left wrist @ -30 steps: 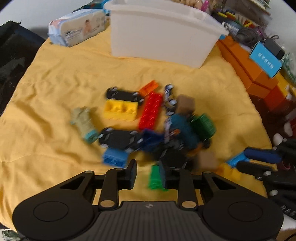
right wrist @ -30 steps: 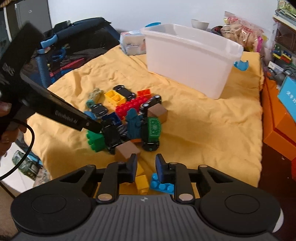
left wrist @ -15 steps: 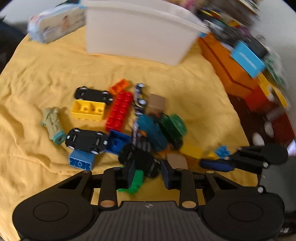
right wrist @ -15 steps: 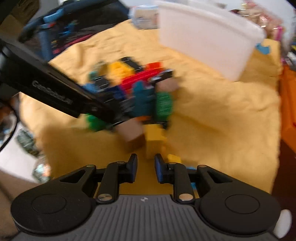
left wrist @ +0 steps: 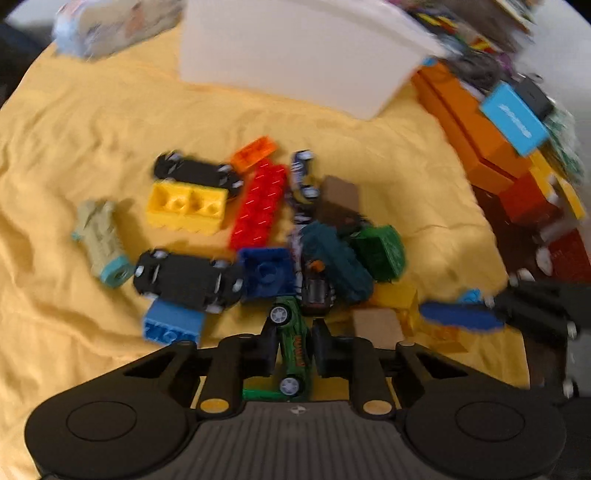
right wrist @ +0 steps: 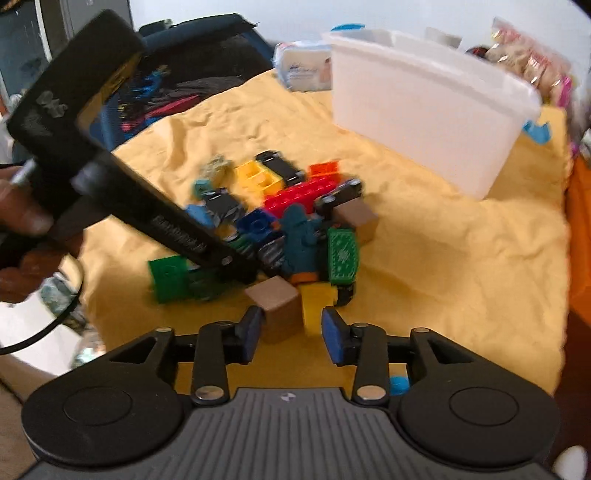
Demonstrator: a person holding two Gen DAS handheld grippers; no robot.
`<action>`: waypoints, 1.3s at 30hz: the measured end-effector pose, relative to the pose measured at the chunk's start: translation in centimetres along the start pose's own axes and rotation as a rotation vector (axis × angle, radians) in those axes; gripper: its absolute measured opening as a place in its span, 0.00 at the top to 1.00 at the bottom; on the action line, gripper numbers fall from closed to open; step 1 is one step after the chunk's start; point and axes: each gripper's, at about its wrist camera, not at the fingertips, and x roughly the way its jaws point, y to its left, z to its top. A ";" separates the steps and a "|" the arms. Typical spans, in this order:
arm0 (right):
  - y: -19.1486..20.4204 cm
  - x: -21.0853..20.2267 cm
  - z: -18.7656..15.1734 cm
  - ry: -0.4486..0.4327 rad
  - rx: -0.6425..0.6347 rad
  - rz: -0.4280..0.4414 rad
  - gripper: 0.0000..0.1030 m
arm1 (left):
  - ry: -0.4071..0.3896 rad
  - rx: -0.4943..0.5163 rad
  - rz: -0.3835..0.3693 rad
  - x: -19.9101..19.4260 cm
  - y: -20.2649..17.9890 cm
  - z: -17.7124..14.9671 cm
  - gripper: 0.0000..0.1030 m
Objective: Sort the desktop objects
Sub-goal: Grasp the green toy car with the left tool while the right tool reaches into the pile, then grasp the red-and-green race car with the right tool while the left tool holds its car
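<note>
A heap of toy bricks and cars lies on a yellow cloth (left wrist: 92, 122). My left gripper (left wrist: 293, 341) is shut on a green toy car (left wrist: 293, 347), held upright between the fingers at the heap's near edge. In the right wrist view the left gripper's arm (right wrist: 147, 206) reaches into the heap beside a green brick (right wrist: 170, 278). My right gripper (right wrist: 291, 332) is open, its fingers on either side of a brown cube (right wrist: 277, 304) and a yellow brick (right wrist: 317, 301). A white bin (left wrist: 295, 51) stands behind the heap and also shows in the right wrist view (right wrist: 424, 110).
Black cars (left wrist: 184, 278), a yellow brick (left wrist: 186, 208), a red brick (left wrist: 260, 205), blue bricks (left wrist: 173, 325) and a teal figure (left wrist: 334, 258) are in the heap. Orange boxes (left wrist: 476, 133) line the right side. A wipes pack (left wrist: 110, 26) lies at the back left.
My left gripper has closed on the green toy car. My right gripper has opened wider and moved up to the brown cube and yellow brick.
</note>
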 end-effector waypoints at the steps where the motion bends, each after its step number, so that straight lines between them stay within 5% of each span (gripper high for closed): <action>1: -0.2 -0.1 -0.1 -0.007 0.003 -0.024 0.59 | -0.002 0.033 -0.008 -0.2 -0.4 -0.1 0.81; 4: -1.2 -0.2 -0.4 0.004 0.035 -0.085 0.59 | -0.030 0.062 -0.092 -1.2 -0.8 -0.2 0.81; 10: -2.5 -1.6 -0.9 -0.021 0.097 -0.088 0.59 | 0.059 0.005 -0.224 0.5 -0.6 -0.7 0.80; 17: -1.3 -2.1 -0.1 -0.058 0.034 -0.078 0.59 | -0.019 0.107 -0.021 -1.4 -0.6 -0.8 0.59; 22: 0.2 -1.0 1.6 -0.055 -0.058 -0.070 0.64 | -0.047 0.146 -0.016 -3.5 -2.1 -1.3 0.58; 27: -0.6 0.2 1.7 -0.028 -0.045 -0.082 0.66 | 0.010 0.115 0.034 -2.0 -2.5 -2.5 0.58; 32: -1.5 1.9 2.8 0.005 -0.049 0.065 0.73 | -0.002 0.062 0.017 -2.1 -1.9 -2.9 0.58; 39: -3.7 3.1 3.1 0.022 0.025 -0.115 0.70 | -0.009 0.085 0.044 -1.8 -2.7 -3.2 0.58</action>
